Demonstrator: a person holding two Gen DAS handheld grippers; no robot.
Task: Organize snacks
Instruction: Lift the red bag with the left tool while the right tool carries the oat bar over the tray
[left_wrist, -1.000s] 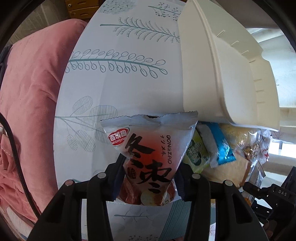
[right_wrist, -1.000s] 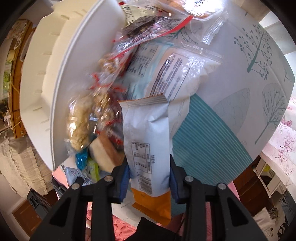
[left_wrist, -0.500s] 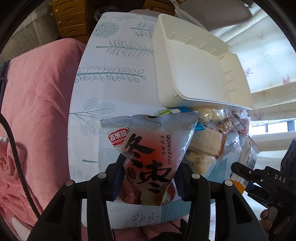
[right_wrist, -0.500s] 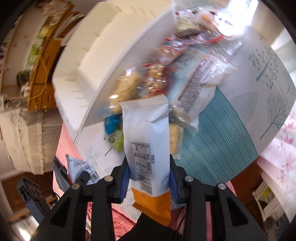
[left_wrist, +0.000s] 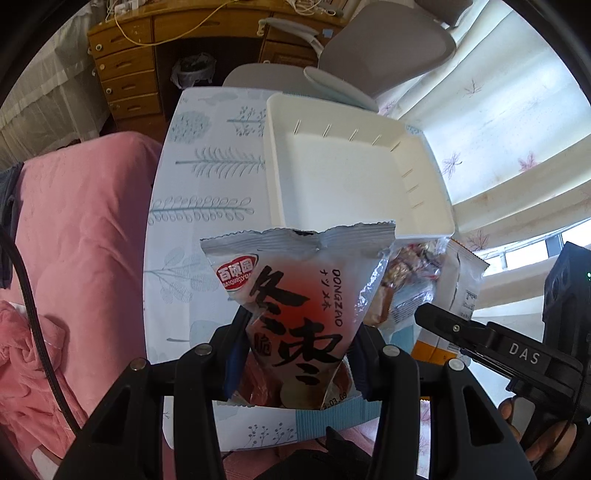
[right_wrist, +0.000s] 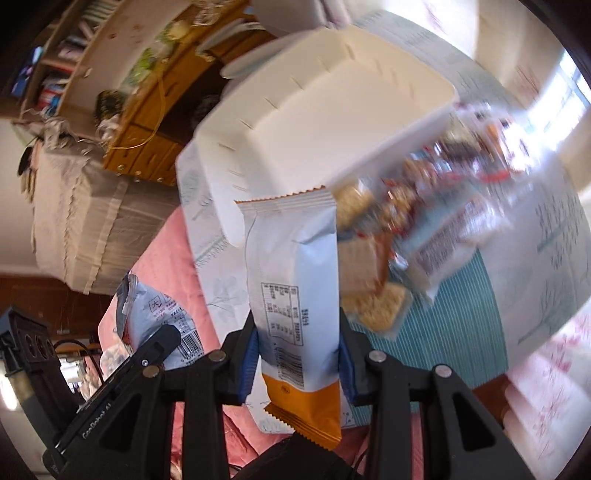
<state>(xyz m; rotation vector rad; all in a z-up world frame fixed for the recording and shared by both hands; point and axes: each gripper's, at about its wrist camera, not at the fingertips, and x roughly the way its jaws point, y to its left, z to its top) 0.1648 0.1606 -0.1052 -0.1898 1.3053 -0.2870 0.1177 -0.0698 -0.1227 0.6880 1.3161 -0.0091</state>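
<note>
My left gripper (left_wrist: 295, 354) is shut on a silver-and-red snack pouch (left_wrist: 299, 295) with bold black characters, held upright above the table. My right gripper (right_wrist: 297, 360) is shut on a white-and-orange snack packet (right_wrist: 293, 280), its back label facing the camera. An empty white bin (left_wrist: 351, 177) (right_wrist: 314, 122) stands on the patterned tablecloth (left_wrist: 207, 184). A pile of loose snack packets (right_wrist: 424, 229) (left_wrist: 410, 284) lies on the cloth beside the bin. The right gripper's black frame (left_wrist: 491, 347) shows in the left wrist view, and the left gripper with its pouch (right_wrist: 155, 317) shows in the right wrist view.
A pink blanket (left_wrist: 74, 240) covers the bed left of the table. A wooden desk with drawers (left_wrist: 125, 74) and a grey chair (left_wrist: 384, 48) stand behind the table. White curtains (left_wrist: 498, 147) hang at the right. A black cable (left_wrist: 33, 314) runs down the left.
Both grippers have risen away from the table with their packets still held; the bin and snack pile look smaller and further below. The right wrist has rolled, tilting its view.
</note>
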